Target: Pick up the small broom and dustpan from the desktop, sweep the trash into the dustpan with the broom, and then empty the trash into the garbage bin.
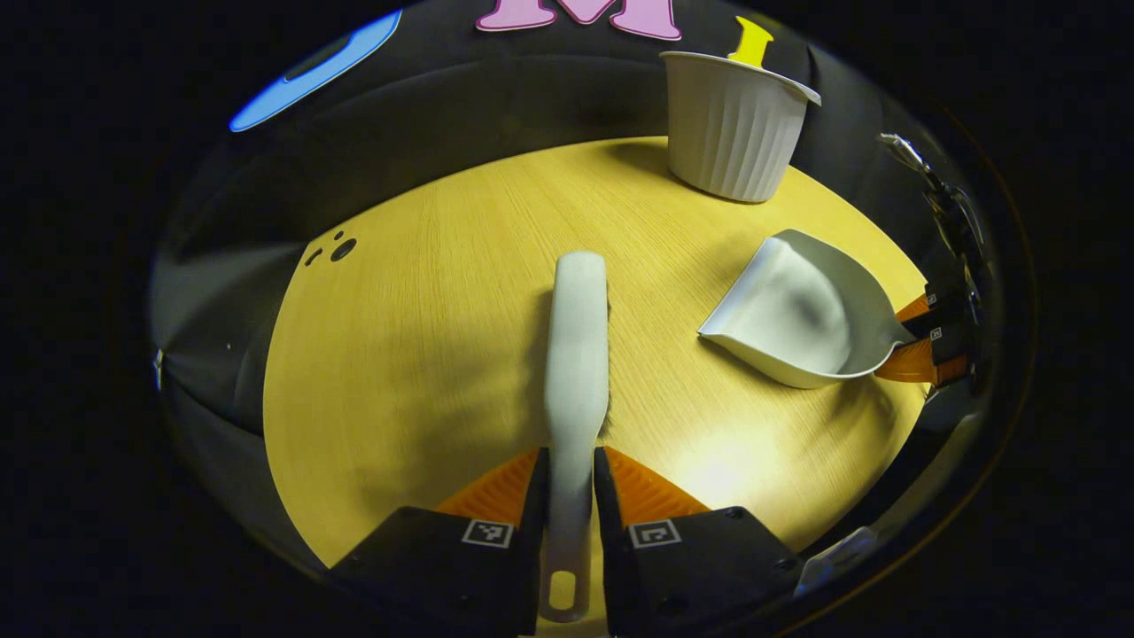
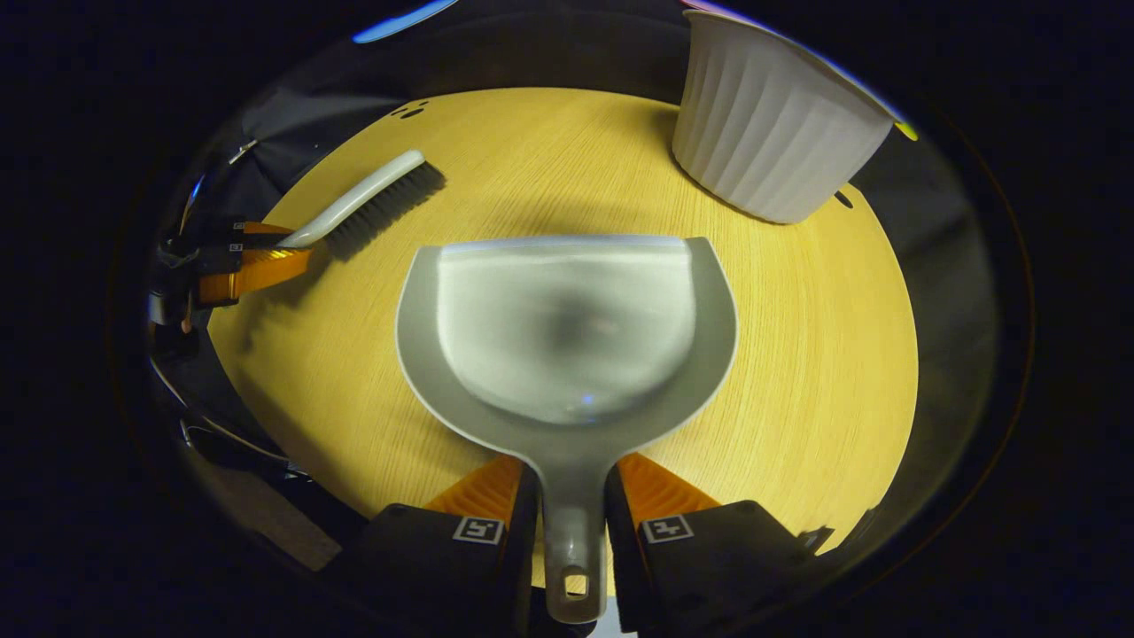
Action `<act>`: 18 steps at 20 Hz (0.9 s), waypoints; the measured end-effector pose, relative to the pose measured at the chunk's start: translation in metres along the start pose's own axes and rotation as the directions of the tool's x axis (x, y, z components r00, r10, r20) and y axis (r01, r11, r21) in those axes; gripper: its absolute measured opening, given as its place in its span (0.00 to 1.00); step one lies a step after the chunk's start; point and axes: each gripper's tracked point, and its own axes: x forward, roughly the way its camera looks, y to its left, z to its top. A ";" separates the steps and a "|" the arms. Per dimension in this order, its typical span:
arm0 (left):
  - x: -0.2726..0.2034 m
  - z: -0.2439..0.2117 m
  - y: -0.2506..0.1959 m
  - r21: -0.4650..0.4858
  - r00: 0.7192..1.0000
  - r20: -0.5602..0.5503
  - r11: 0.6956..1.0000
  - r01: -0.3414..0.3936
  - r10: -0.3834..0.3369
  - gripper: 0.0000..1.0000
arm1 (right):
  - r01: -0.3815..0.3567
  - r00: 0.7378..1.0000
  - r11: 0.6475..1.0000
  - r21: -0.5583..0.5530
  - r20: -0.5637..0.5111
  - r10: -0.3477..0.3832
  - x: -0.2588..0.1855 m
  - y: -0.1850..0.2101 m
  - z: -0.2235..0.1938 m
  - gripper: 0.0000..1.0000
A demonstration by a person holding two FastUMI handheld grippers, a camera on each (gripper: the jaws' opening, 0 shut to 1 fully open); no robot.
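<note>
Round yellow wood-grain table (image 1: 425, 354) being viewed from above, white ribbed bin (image 1: 731, 124) being borne at its far edge, small dark holes (image 1: 341, 248) being shown near the rim

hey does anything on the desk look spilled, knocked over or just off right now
Nothing spilled or tipped. The bin stands upright, and the broom and dustpan are each gripped by the handle. One oddity: no trash is visible on the desktop or in the pan.
</note>
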 end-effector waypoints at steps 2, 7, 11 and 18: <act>-0.006 -0.003 0.002 0.006 1.000 0.003 1.000 -0.008 0.008 0.35 | -0.002 1.000 1.000 0.006 0.019 0.002 -0.008 0.000 0.002 0.46; -0.037 -0.002 0.010 0.029 0.998 0.058 0.999 -0.039 0.037 0.49 | 0.021 0.991 1.000 0.009 0.134 -0.022 -0.058 0.000 0.018 0.47; -0.077 0.027 0.014 0.024 0.979 0.192 0.997 -0.075 0.069 0.49 | 0.004 0.951 0.999 0.050 0.310 -0.019 -0.108 0.009 0.050 0.46; -0.175 0.133 0.011 -0.063 0.846 0.529 0.997 -0.041 0.068 0.49 | 0.039 0.780 0.995 0.097 0.619 -0.091 -0.206 -0.002 0.124 0.45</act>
